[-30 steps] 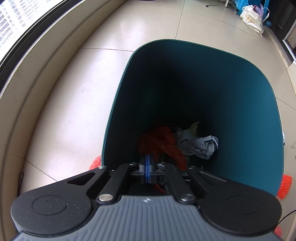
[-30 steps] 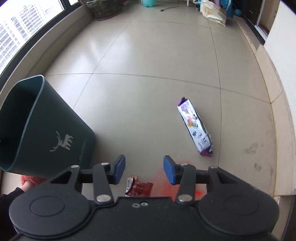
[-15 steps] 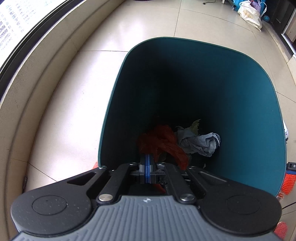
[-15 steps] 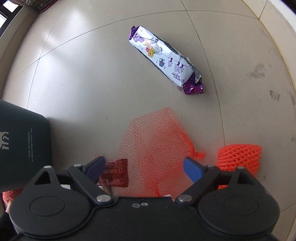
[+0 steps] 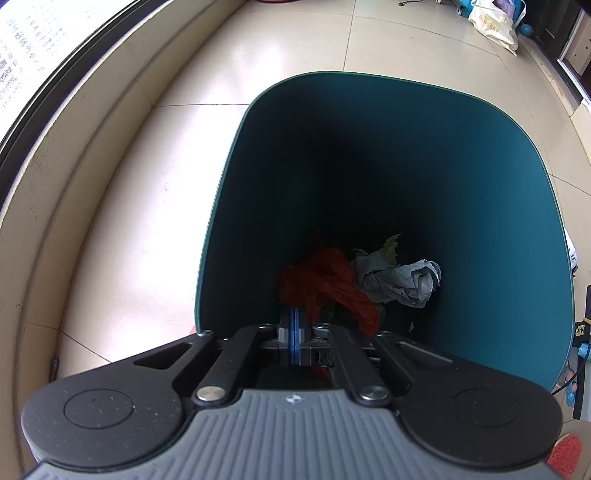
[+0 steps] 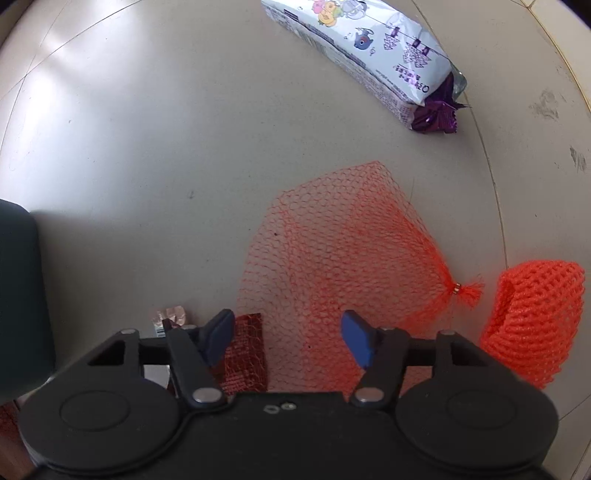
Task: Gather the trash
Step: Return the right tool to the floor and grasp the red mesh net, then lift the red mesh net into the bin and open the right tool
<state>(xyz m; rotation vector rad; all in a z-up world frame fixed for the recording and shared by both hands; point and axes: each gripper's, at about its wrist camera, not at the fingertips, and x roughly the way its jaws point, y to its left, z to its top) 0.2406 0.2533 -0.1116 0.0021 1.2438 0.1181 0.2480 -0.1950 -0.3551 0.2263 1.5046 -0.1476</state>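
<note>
Right wrist view: right tongs [image 6: 288, 338] spread wide, nothing between the pads, low over the floor [image 6: 147, 147]. Flat orange mesh bag [image 6: 343, 266] directly ahead, near edge running under the tongs; knotted tail pointing right. Thick orange foam net sleeve [image 6: 532, 325] just right of that tail, outside the right finger. Dark red foil wrapper [image 6: 245, 354] beside the left finger, partly covered by it; small crumpled pinkish foil scrap [image 6: 170, 315] just left of that. White-and-purple snack pack [image 6: 373, 59] farther ahead, well apart from the mesh. Dark green wall of trash bin [image 6: 18, 295] at the left edge, near the left finger.

Left wrist view: left tongs [image 5: 293, 319] pressed together, clamped on the near rim of the bin [image 5: 517, 221], looking down inside. In the bottom: one red crumpled plastic bag [image 5: 325, 284], one grey crumpled paper wad [image 5: 402, 282] touching it, leaf-like scrap behind. White shopping bag [image 5: 495, 22] far off on the floor.

Count on floor: one mesh bag, one foam sleeve, one red wrapper, one foil scrap, one snack pack.
</note>
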